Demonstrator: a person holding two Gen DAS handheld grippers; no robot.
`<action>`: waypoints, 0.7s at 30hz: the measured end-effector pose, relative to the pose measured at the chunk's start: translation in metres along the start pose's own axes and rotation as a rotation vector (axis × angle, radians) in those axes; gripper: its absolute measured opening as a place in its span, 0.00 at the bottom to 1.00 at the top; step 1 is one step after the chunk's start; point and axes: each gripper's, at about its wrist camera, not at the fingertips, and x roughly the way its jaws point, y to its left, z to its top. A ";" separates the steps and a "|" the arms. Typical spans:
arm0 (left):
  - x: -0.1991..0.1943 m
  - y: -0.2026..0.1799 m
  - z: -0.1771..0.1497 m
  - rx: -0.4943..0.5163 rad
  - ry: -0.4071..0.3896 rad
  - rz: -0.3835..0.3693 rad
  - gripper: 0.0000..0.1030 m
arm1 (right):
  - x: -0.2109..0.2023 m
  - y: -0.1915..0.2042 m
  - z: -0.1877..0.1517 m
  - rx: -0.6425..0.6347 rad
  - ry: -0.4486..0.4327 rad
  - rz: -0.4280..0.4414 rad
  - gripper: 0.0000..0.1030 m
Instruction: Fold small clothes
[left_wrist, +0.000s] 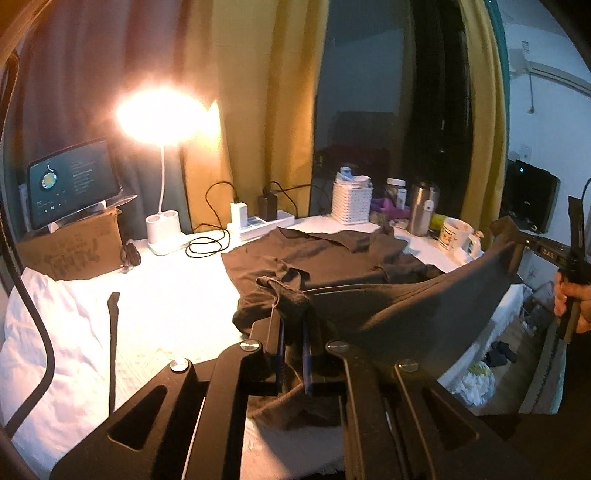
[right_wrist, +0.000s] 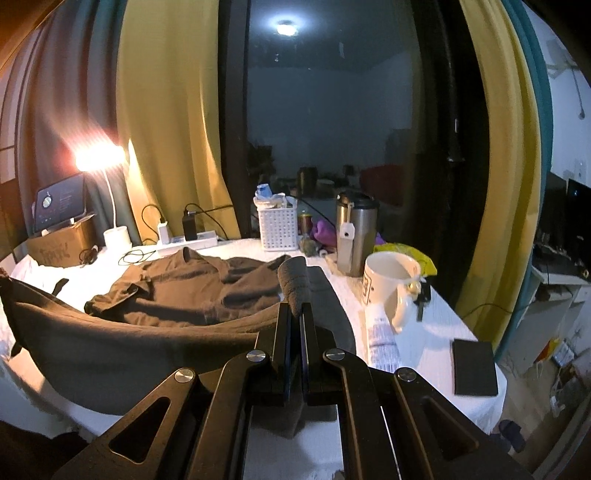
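Lamp glaring at far left, beside tablet on cardboard box. Left gripper clamped narrow on one bunched corner of dark garment; hem lifted off white table, far half lying rumpled near power strip. Right gripper pinched tight on opposite corner, cloth slung between. Risk judged: hem sagged mid-span, so could fold crooked; thin bites could slip. Further right, mug just beside cloth edge, liable to tip if swept.

Matt brown cloth shirt; brushed steel tumbler; glossy mug
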 end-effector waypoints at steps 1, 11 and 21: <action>0.003 0.003 0.003 -0.006 -0.004 0.004 0.06 | 0.004 0.001 0.004 -0.004 0.000 -0.001 0.04; 0.037 0.028 0.040 -0.042 -0.028 0.009 0.05 | 0.049 0.008 0.037 -0.002 0.021 -0.006 0.04; 0.075 0.050 0.071 -0.049 -0.027 0.005 0.05 | 0.096 0.019 0.075 -0.006 0.033 -0.005 0.04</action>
